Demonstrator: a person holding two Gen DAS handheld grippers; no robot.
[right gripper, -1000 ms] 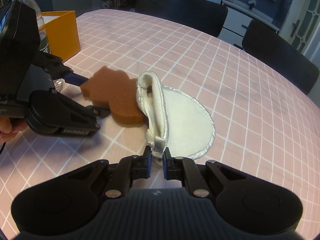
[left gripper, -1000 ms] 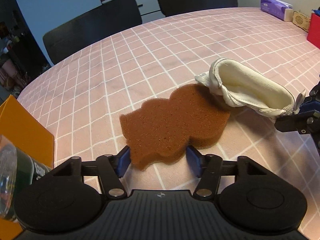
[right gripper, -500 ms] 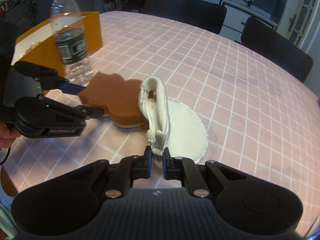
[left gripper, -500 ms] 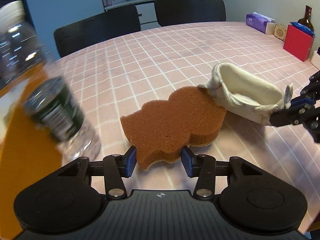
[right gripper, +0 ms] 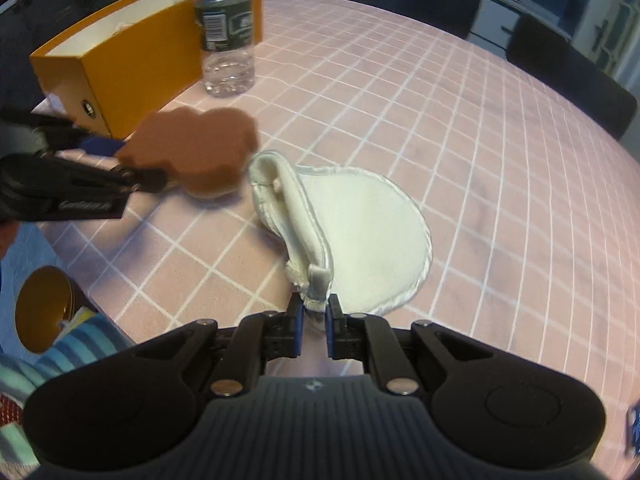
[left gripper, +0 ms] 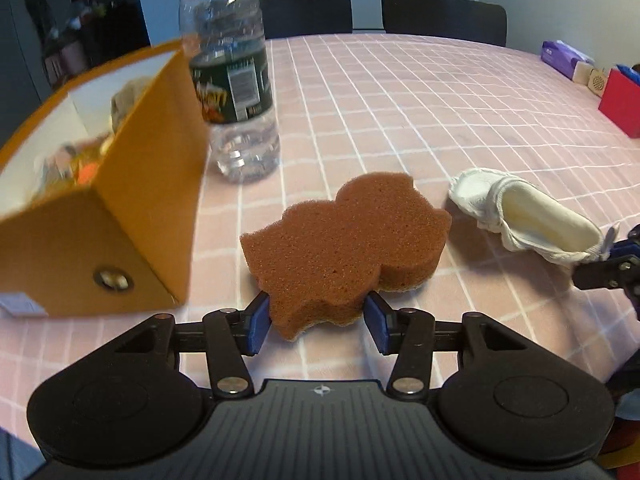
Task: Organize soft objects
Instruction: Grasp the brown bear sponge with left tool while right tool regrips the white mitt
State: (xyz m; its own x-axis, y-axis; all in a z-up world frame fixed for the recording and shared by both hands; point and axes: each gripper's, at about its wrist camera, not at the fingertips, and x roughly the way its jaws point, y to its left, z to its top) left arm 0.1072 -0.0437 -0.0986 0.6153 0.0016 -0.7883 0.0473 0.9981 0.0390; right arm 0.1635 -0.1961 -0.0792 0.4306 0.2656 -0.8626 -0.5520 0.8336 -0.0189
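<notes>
Just beside the orange box (left gripper: pixel 132 216), the brown sponge (left gripper: pixel 344 240) is clamped at its near end by the left gripper (left gripper: pixel 318 322), raised off the checked table (left gripper: pixel 400 112). Right gripper (right gripper: pixel 311 330) pinches the white cloth pad's (right gripper: pixel 360 232) tab, far edge on the table. Box already holds some items; judging by this, both pieces remain to go in.

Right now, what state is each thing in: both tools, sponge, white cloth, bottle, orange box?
Left tool: shut on sponge.
Sponge: gripped at its near edge, lifted off the table.
Right tool: shut on cloth.
Cloth: folded over, near edge pinched, the rest lying on the table.
Bottle: upright beside the box, mostly empty.
Box: open-topped, with items inside.
</notes>
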